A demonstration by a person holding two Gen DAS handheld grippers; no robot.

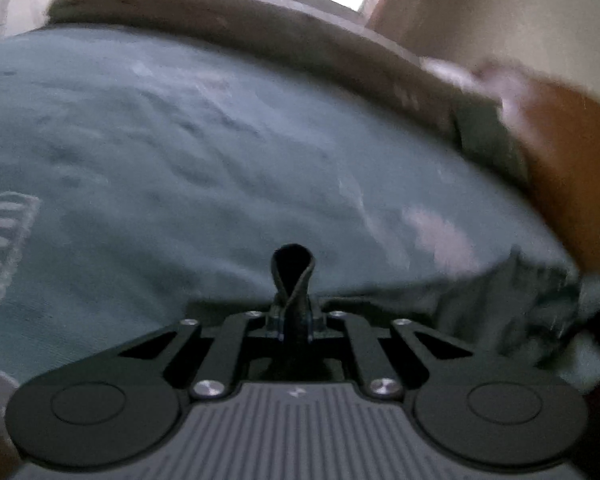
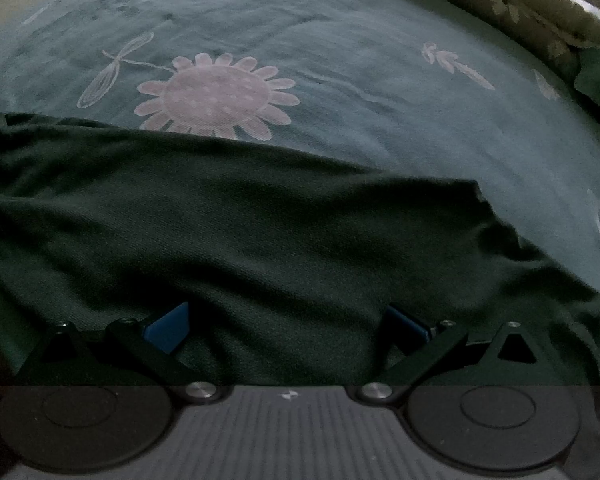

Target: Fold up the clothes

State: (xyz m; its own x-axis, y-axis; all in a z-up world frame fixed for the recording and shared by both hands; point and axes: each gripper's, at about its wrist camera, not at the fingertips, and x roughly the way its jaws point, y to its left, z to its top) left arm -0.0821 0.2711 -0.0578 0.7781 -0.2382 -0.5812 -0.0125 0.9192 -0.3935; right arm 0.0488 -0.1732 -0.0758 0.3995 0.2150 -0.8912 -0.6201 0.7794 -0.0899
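Note:
A dark green garment (image 2: 260, 232) lies spread on a teal bedsheet (image 2: 380, 92). My right gripper (image 2: 288, 326) hovers low over it, open. Its blue pads (image 2: 168, 326) stand wide apart, with cloth under and between them but nothing pinched. In the left wrist view, my left gripper (image 1: 293, 320) is shut on a narrow fold of the dark garment. The fold sticks up from the jaws as a small loop (image 1: 292, 266). More of the rumpled garment (image 1: 500, 308) trails off to the right. This view is blurred by motion.
The bedsheet (image 1: 180, 160) has a pink flower print (image 2: 216, 96) and pale leaf motifs (image 2: 456, 64). A brownish patterned blanket or cushion edge (image 1: 260, 28) runs along the far side of the bed. An orange-brown object (image 1: 568, 152) lies at the right.

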